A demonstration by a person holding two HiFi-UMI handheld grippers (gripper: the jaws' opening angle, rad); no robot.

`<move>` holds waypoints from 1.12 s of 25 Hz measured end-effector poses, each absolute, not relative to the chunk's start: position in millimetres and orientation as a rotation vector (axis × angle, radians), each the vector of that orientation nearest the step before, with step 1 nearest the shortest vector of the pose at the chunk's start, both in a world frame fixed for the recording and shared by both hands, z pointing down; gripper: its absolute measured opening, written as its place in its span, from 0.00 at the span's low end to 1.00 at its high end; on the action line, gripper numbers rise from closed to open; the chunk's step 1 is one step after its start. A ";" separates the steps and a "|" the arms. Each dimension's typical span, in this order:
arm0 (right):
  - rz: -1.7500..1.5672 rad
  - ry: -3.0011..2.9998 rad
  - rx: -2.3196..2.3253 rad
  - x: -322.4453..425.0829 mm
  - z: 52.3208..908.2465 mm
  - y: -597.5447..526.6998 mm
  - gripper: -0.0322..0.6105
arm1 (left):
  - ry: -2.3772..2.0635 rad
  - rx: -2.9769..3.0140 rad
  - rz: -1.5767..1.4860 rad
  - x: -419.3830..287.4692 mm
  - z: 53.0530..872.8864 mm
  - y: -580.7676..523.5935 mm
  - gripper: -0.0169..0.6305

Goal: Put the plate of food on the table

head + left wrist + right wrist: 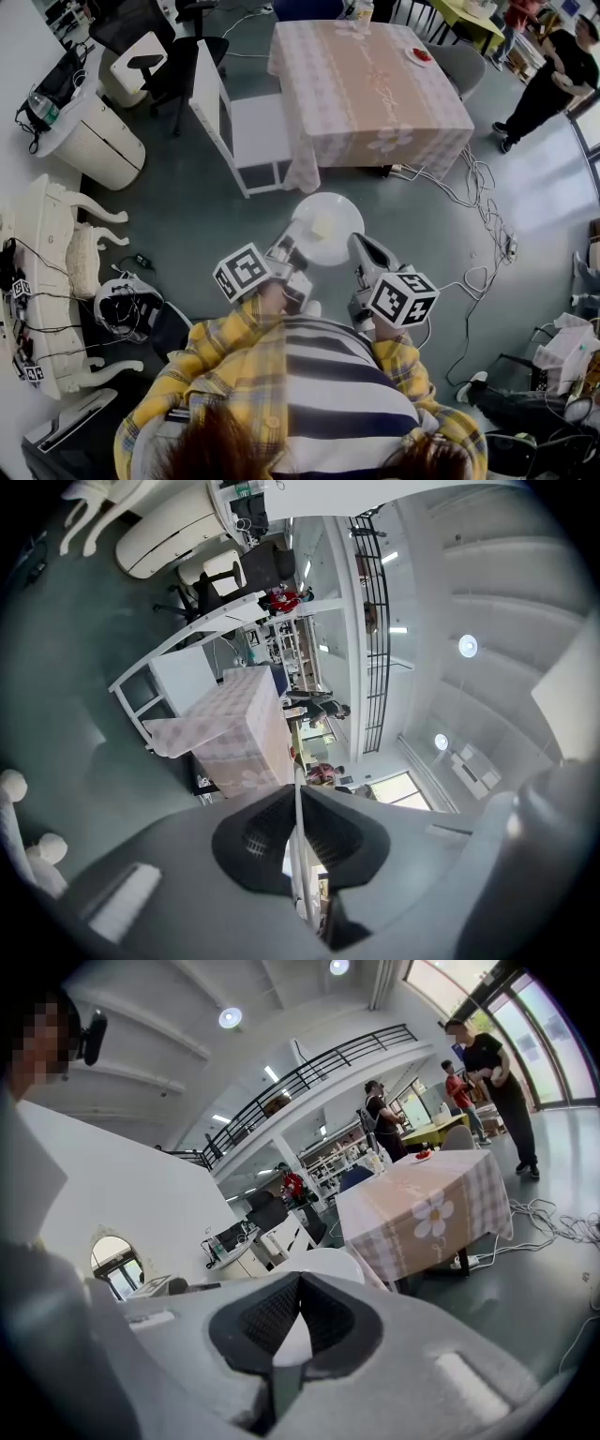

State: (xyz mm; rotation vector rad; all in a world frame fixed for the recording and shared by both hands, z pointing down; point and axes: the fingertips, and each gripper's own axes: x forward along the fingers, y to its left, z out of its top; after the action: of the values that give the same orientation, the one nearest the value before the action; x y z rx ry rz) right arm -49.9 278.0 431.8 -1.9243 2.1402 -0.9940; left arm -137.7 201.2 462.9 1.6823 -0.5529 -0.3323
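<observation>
A white plate [326,228] with a pale piece of food [322,226] hangs over the grey floor, short of the table [366,84] with the pink checked cloth. My left gripper [291,246] is shut on the plate's near-left rim, my right gripper [359,248] on its near-right rim. In the left gripper view the plate [298,799] shows edge-on as a thin white line pinched in the left gripper [298,832], with the table [239,728] beyond. The right gripper [295,1321] clamps the plate [323,1265], and the table [427,1208] stands ahead.
A white chair [246,122] stands at the table's near-left corner. Cables [469,187] trail over the floor to the right. A small plate with red food [420,55] sits on the table's far right. A person [548,80] stands beyond it. White ornate furniture [56,262] lines the left.
</observation>
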 end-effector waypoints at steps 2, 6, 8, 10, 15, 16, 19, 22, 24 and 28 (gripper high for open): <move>-0.986 2.158 -1.920 -39.3 430.8 278.6 0.05 | -0.558 1.679 -0.342 -126.1 463.6 201.5 0.03; -0.977 2.178 -1.919 -14.0 431.4 279.2 0.05 | -0.577 1.668 -0.371 -106.8 465.4 202.1 0.03; -0.982 2.175 -1.916 -4.0 432.8 277.5 0.05 | -0.585 1.666 -0.371 -100.9 466.6 202.1 0.03; -0.992 2.175 -1.910 0.4 434.8 273.9 0.05 | -0.598 1.659 -0.364 -98.8 469.9 199.9 0.03; -1.021 2.178 -1.894 4.5 442.2 260.0 0.05 | -0.612 1.620 -0.391 -89.4 475.3 182.6 0.03; -1.028 2.174 -1.892 6.0 444.0 256.5 0.05 | -0.606 1.623 -0.391 -85.5 475.2 178.7 0.03; -1.038 2.162 -1.906 13.5 448.0 242.5 0.05 | -0.593 1.629 -0.378 -74.9 477.5 163.9 0.03; -1.045 2.148 -1.923 22.7 450.6 223.5 0.05 | -0.588 1.623 -0.369 -65.2 481.7 143.4 0.03; -1.048 2.145 -1.934 27.2 452.2 209.7 0.05 | -0.582 1.623 -0.364 -59.1 482.9 127.8 0.03; -1.051 2.118 -1.957 39.0 453.6 178.9 0.05 | -0.561 1.628 -0.348 -45.8 482.7 97.0 0.03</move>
State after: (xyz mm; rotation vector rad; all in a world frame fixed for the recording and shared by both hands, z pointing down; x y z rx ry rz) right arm 39.0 178.9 453.6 -1.9568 2.1185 -1.0512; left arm -45.8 97.0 482.7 1.6279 -0.5612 -0.3478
